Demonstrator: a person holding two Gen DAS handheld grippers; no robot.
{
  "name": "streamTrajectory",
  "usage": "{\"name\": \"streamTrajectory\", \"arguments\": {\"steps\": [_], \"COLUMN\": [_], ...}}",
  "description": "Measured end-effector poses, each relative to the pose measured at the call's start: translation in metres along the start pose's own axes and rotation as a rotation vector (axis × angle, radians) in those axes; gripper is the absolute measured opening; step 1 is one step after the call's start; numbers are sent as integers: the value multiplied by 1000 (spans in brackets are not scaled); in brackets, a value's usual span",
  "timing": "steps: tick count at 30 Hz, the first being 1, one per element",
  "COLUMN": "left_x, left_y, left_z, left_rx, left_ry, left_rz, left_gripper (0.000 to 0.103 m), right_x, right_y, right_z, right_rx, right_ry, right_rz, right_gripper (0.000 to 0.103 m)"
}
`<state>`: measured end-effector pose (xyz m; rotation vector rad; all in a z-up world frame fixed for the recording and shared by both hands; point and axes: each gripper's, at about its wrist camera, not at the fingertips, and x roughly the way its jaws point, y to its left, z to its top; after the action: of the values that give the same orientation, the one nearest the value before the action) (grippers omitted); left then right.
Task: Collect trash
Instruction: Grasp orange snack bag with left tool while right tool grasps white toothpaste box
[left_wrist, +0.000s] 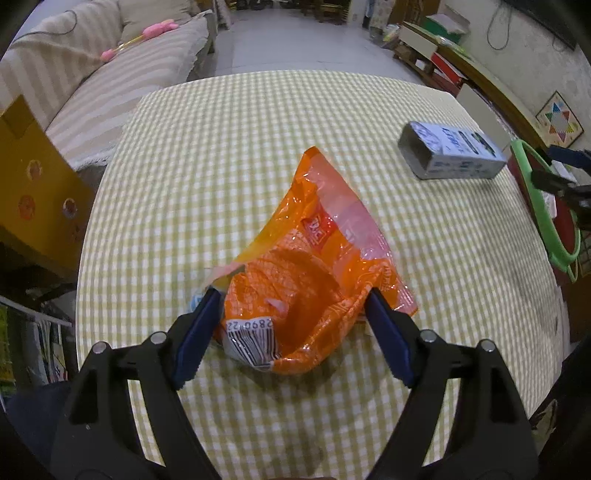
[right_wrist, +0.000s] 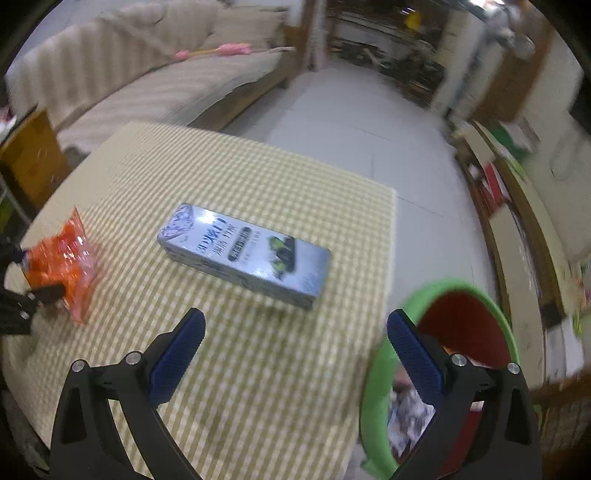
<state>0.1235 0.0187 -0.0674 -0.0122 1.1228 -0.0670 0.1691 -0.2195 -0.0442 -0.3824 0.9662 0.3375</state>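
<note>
An orange snack bag (left_wrist: 306, 266) lies crumpled on the yellow checked table (left_wrist: 229, 155). My left gripper (left_wrist: 291, 293) straddles its near end, with a blue pad close against each side; the jaws stand wide, and no squeeze shows. The bag's right flap runs on behind the right finger. A blue and white carton (right_wrist: 243, 254) lies on its side farther right. My right gripper (right_wrist: 295, 317) hangs open and empty over the table's right edge, short of the carton. In the right wrist view the bag (right_wrist: 62, 266) sits far left, the left gripper (right_wrist: 26, 299) beside it.
A bin with a green rim (right_wrist: 480, 291) and red inside stands off the table's right edge, with some paper in it. A striped sofa (left_wrist: 110, 74) runs along the left, a yellow box (left_wrist: 33, 177) near the table's left corner. Shelves line the right wall.
</note>
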Motion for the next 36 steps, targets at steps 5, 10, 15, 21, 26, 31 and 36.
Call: {"name": "streamTrajectory", "arguments": {"steps": [5,10,15,21,26,31,36], "left_x": [-1,2,5,6,7,7,7], "left_y": [7,7,3,1,0,-1,-1], "left_z": [2,3,2,5,5,4,4], "left_rx": [-25,-44,-46,-32,-30,-30,-25], "left_ry": [-5,-1,6,8,9,8,8], "left_rz": [-21,-38,-44,-48,-46,-49,-56], "left_gripper": [77,77,77,77,77,77,77], "right_x": [28,63,89,100,101,91,76], "right_y": [6,9,11,16,29,33,36], "right_z": [17,28,31,32,35,30,16], "right_rx": [-64,-164,-220,-249,-284,-298,-314], "right_ry": [7,72,109,121,106,123,174], "right_rz": [33,54,44,3,-44,-65,-96], "right_gripper": [96,96,97,97,96,86,65]}}
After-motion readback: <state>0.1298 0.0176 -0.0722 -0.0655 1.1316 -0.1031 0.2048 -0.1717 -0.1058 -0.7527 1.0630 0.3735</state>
